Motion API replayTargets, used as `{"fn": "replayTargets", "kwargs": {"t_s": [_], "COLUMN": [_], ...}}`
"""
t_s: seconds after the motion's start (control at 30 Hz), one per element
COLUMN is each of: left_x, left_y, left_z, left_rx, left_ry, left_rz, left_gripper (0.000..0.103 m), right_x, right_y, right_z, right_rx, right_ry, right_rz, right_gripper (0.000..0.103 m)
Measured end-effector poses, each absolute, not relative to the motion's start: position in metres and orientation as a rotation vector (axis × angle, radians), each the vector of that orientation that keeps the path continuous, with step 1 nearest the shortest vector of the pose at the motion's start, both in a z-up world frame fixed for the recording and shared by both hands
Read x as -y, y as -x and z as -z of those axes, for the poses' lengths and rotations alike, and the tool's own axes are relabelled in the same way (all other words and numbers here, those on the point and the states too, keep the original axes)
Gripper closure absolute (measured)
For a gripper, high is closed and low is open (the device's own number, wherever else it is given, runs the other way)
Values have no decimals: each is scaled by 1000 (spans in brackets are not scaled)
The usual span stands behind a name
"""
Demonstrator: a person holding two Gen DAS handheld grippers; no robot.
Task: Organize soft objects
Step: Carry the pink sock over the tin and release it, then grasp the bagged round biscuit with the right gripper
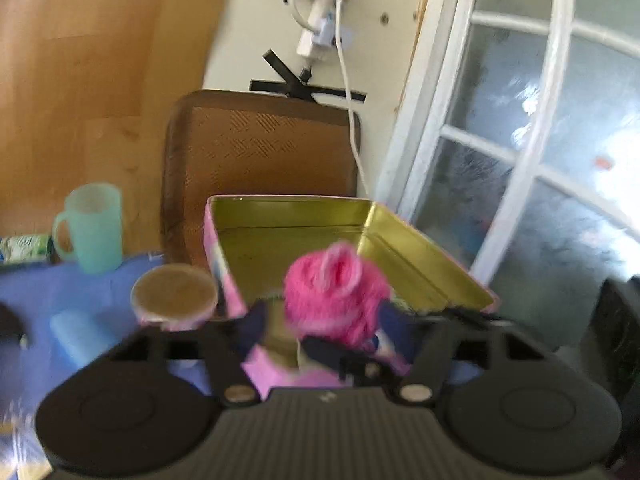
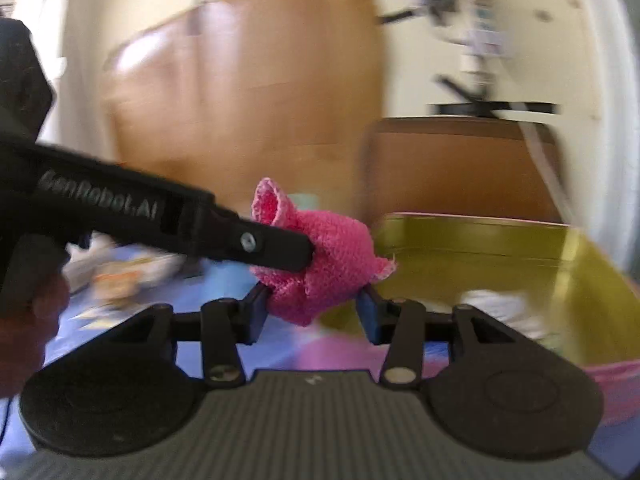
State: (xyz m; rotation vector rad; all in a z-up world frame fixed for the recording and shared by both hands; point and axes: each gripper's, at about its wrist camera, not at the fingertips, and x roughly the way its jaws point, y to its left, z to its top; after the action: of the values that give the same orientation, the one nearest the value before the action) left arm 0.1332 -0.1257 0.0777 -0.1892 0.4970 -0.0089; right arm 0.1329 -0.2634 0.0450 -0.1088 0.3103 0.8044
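Right wrist view: left gripper (image 2: 308, 256) and right gripper (image 2: 312, 304) both clamp the pink knitted piece (image 2: 328, 264), held aloft beside the open gold-lined tin (image 2: 480, 248), probably for dropping inside

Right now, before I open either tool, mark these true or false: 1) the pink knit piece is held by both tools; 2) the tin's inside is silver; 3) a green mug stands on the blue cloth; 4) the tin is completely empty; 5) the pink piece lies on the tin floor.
1) True as far as I can tell: the left tool pinches the pink knit piece, and the right tool has its fingers against it from both sides.
2) False: the tin is gold-yellow inside.
3) True: the green mug stands on the blue cloth.
4) False: something white lies in it.
5) False: it is held above the tin's near edge.
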Motion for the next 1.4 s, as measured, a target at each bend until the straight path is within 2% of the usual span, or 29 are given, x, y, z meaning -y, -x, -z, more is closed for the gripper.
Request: {"fn": "replayTargets", "kwargs": {"t_s": [0.03,0.07,0.17,0.3,0.4,0.53,0.73,0.77,0.83,0.9,0.93,1.1,1.13,1.17,1.23,1.4], "left_x": [130,131,120,86,46,-16,-87,-93,-93,-91,-89,-86,-85,-83,-79,-75], "left_y": [-140,-142,-113,-49,0,59,117,121,127,132,134,129,128,125,125,122], "left_z": [-76,-74,-69,-54,-29,0,26,30,27,27,27,24,24,23,23,21], "left_rx": [-492,-493,-455,-457,-497,-519,-425,-410,-350,-328,-307,-270,-272,-273,-270,-275], "left_ry": [163,144,167,178,217,302,514,560,578,581,575,548,540,532,517,476], "left_rz": [-24,-47,-45,-128,-276,-551,-809,-810,-799,-781,-773,-742,-736,-733,-734,-730], "left_gripper": [33,35,31,30,30,30,32,33,31,32,32,32,32,32,32,30], "right_x": [261,259,277,292,283,236,114,93,56,26,18,-14,-16,-15,-9,37], "right_y": [-148,-161,-174,-155,-139,-119,-88,-83,-73,-60,-54,-57,-57,-60,-65,-56], "right_z": [-43,-39,-33,-32,-41,-50,-26,-22,-12,-4,1,24,30,32,25,22], "right_rx": [-313,-318,-339,-270,-245,-302,-515,-526,-546,-525,-514,-598,-628,-645,-652,-671], "right_ry": [123,152,88,2,-28,11,105,138,193,259,292,375,390,377,349,335], "right_rz": [-756,-671,-610,-636,-736,-974,-1264,-1278,-1285,-1290,-1288,-1265,-1262,-1266,-1273,-1272], "right_gripper": [34,28,28,29,38,39,36,34,19,10,9,11,17,17,26,26]}}
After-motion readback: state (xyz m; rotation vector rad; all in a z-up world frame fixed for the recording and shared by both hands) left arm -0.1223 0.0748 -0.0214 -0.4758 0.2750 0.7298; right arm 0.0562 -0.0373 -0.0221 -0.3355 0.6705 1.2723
